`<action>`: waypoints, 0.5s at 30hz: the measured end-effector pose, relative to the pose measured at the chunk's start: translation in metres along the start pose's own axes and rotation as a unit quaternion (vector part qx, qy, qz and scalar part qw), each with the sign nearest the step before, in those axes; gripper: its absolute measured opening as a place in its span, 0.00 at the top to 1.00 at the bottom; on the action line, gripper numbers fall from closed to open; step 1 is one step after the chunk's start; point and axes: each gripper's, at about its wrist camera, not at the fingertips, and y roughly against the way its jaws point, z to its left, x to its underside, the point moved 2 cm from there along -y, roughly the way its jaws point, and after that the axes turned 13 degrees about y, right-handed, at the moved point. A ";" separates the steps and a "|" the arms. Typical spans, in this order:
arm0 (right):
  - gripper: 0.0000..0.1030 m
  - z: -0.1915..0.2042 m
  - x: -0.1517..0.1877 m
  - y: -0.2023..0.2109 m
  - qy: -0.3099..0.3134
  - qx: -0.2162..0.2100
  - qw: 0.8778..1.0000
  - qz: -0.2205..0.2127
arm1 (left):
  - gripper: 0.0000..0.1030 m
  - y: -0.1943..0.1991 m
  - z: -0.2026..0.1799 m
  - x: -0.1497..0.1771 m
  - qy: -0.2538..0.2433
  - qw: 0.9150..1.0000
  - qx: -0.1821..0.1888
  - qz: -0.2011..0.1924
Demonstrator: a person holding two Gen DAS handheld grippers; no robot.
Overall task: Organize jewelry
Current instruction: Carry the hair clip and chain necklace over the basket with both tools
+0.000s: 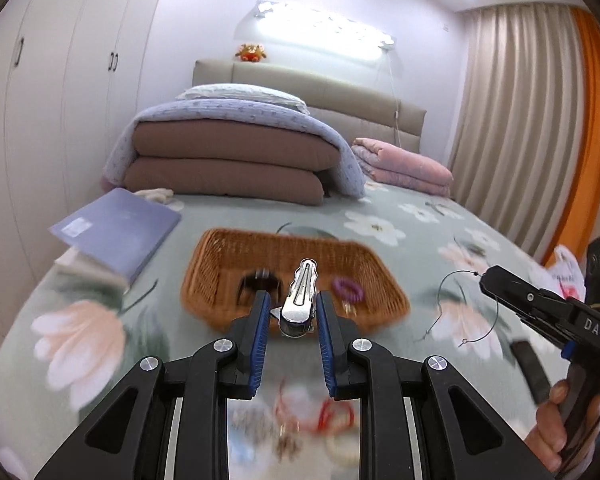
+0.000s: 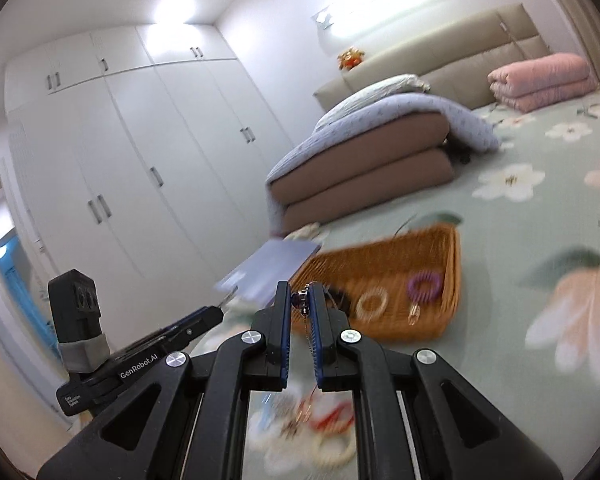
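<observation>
Above the floral bedspread (image 1: 420, 216), left gripper (image 1: 293, 308) was clamped on a silver hair clip (image 1: 299, 300). Right gripper (image 2: 300, 300), jaws nearly together, pinched a thin wire necklace (image 1: 466, 308). Wicker basket (image 1: 236, 252) ahead held 1 purple coil band (image 2: 425, 286).
</observation>
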 end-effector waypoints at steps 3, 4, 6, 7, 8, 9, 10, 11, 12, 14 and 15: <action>0.88 -0.013 -0.012 -0.030 0.022 0.037 0.999 0.000 | 0.77 -0.038 0.004 -0.013 0.010 1.000 0.005 0.005; 0.88 -0.017 -0.012 -0.042 0.033 0.052 0.998 0.003 | 0.77 -0.053 0.006 -0.016 0.011 1.000 0.002 0.009; 0.89 -0.026 -0.008 -0.064 0.044 0.065 0.997 0.013 | 0.77 -0.075 0.007 -0.014 0.012 1.000 -0.003 0.016; 0.89 -0.032 -0.002 -0.077 0.043 0.072 0.996 0.021 | 0.77 -0.087 0.009 -0.013 0.014 1.000 -0.002 0.019; 0.89 -0.038 0.004 -0.088 0.037 0.073 0.996 0.028 | 0.77 -0.097 0.011 -0.010 0.015 1.000 -0.002 0.021; 0.89 -0.044 0.010 -0.097 0.030 0.072 0.996 0.034 | 0.77 -0.104 0.012 -0.007 0.014 1.000 -0.005 0.023; 0.89 -0.052 0.018 -0.108 0.019 0.072 0.996 0.047 | 0.77 -0.114 0.013 -0.004 0.011 1.000 -0.010 0.028; 0.89 -0.058 0.024 -0.116 0.009 0.071 0.996 0.059 | 0.77 -0.121 0.015 -0.002 0.009 0.999 -0.014 0.033; 0.89 -0.060 0.028 -0.120 0.005 0.070 0.995 0.065 | 0.77 -0.128 0.017 0.001 0.006 0.999 -0.019 0.037; 0.89 -0.062 0.032 -0.122 0.008 0.072 0.995 0.072 | 0.77 -0.137 0.018 0.004 -0.001 0.999 -0.028 0.040; 0.89 -0.062 0.032 -0.123 0.011 0.073 0.995 0.072 | 0.77 -0.140 0.019 0.005 -0.003 0.999 -0.030 0.042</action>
